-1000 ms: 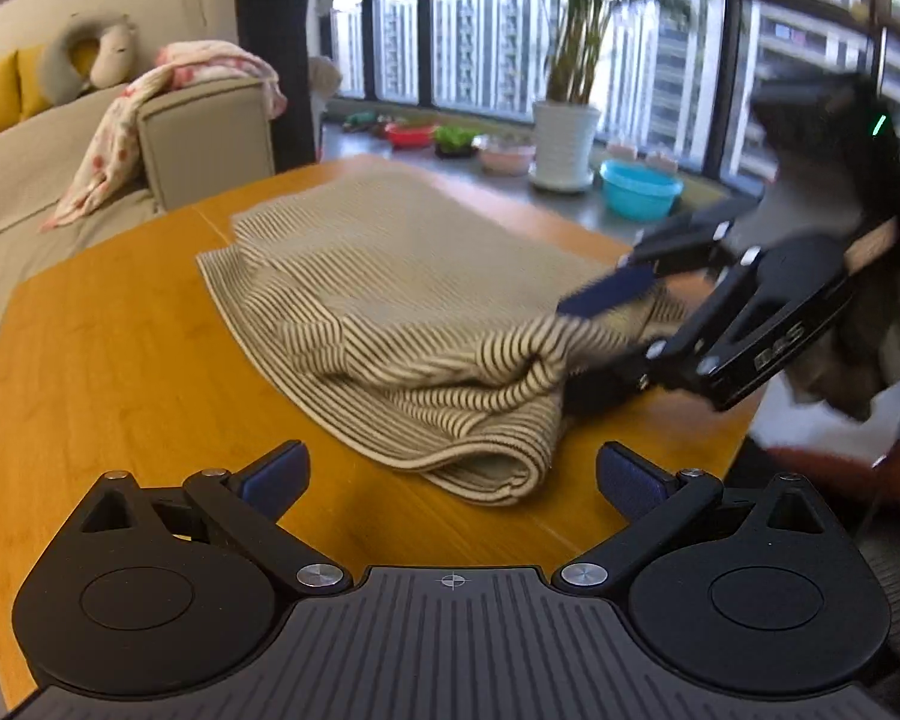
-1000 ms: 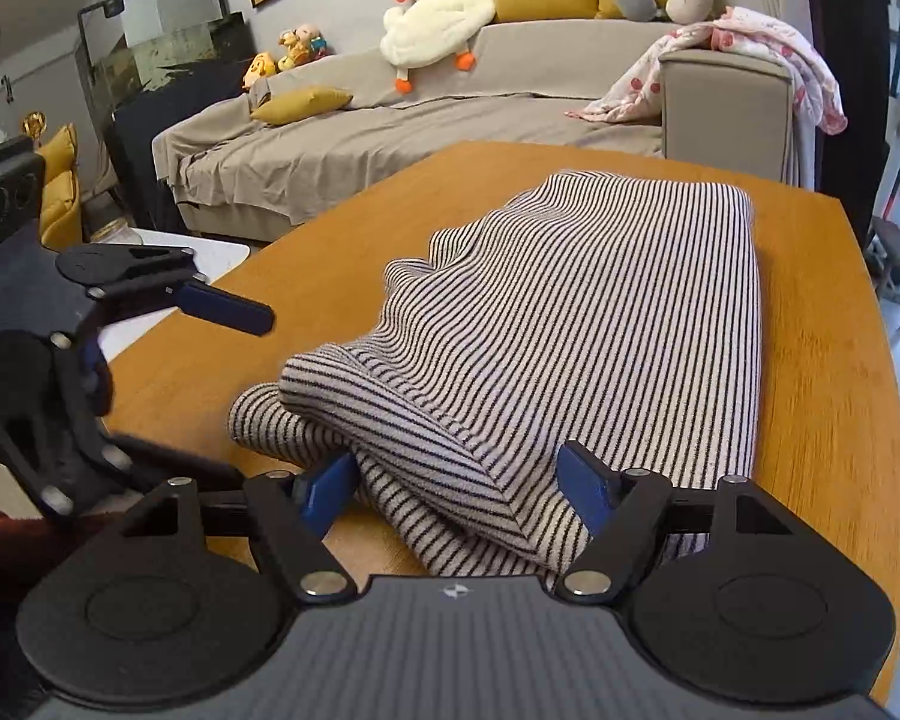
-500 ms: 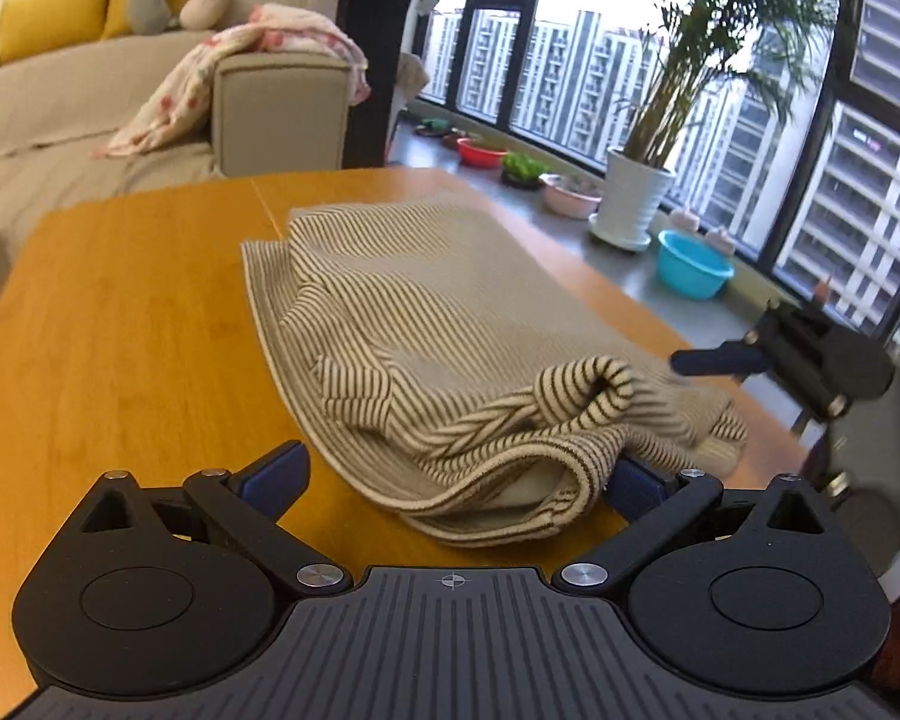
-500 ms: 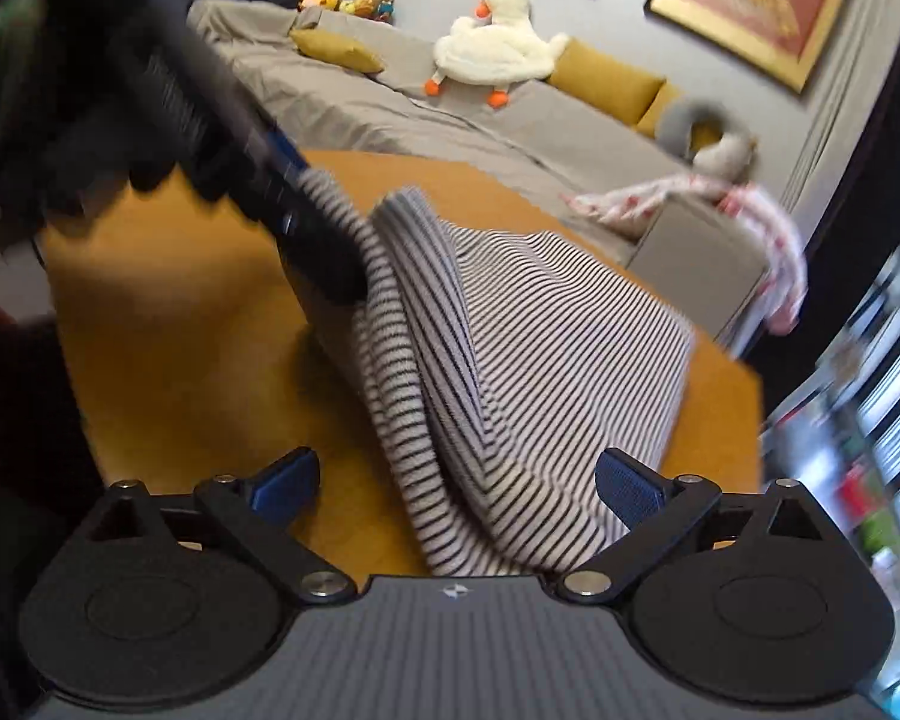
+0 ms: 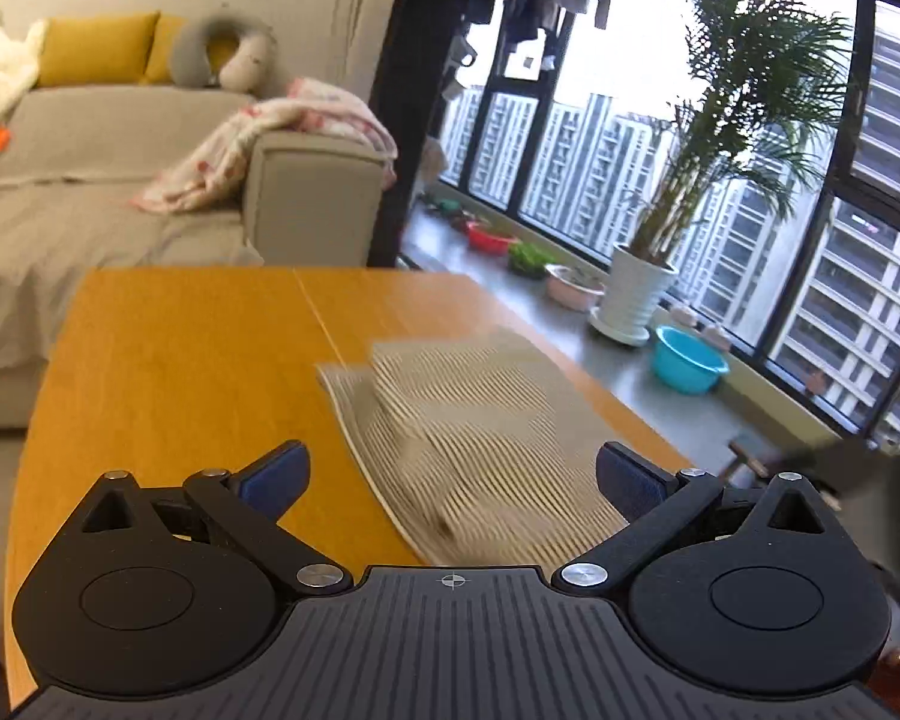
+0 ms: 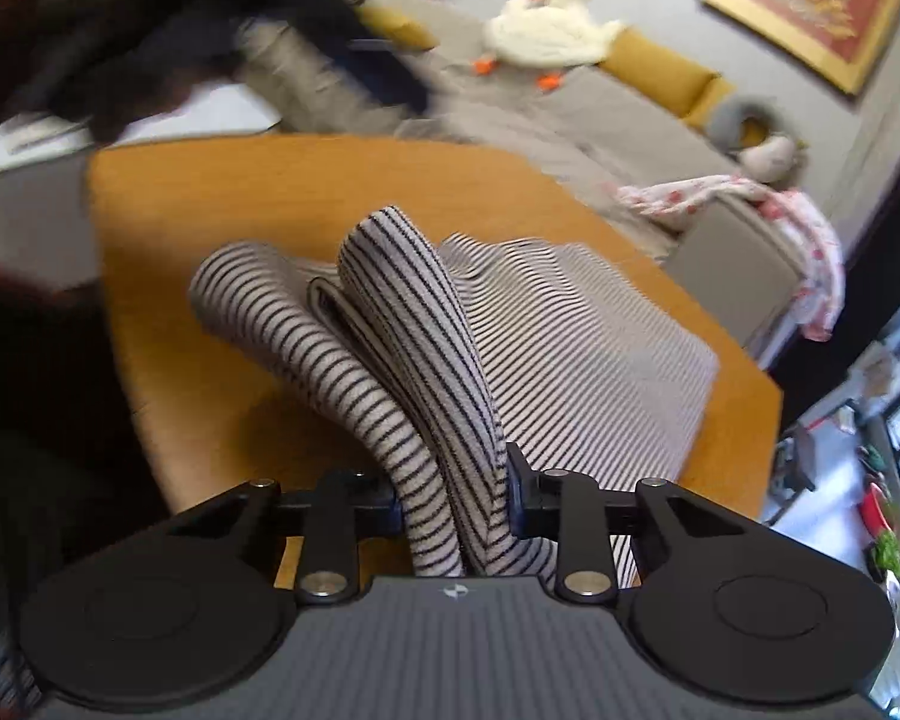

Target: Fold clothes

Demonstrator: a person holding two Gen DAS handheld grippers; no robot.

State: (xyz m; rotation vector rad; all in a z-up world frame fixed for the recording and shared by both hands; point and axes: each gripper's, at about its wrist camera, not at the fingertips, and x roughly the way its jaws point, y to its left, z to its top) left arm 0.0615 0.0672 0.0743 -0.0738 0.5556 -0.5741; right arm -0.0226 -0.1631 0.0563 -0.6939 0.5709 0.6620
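On the table (image 5: 180,360), right gripper (image 6: 453,504) clamps striped garment (image 6: 570,360); left gripper (image 5: 450,480) gapes.

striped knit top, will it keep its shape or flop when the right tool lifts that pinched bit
Likely floppy: the striped knit top bends in soft rolls where the right tool is shut on it. Probably light, since only a pinched fold holds it up. The rest, lying on the wooden table, would probably drag and unfold if lifted higher.

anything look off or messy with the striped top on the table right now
Nothing damaged or spilled. The striped top is uneven: the right gripper is shut on a bunched, doubled roll of it, lifted off the table. The left gripper is open, holding nothing.
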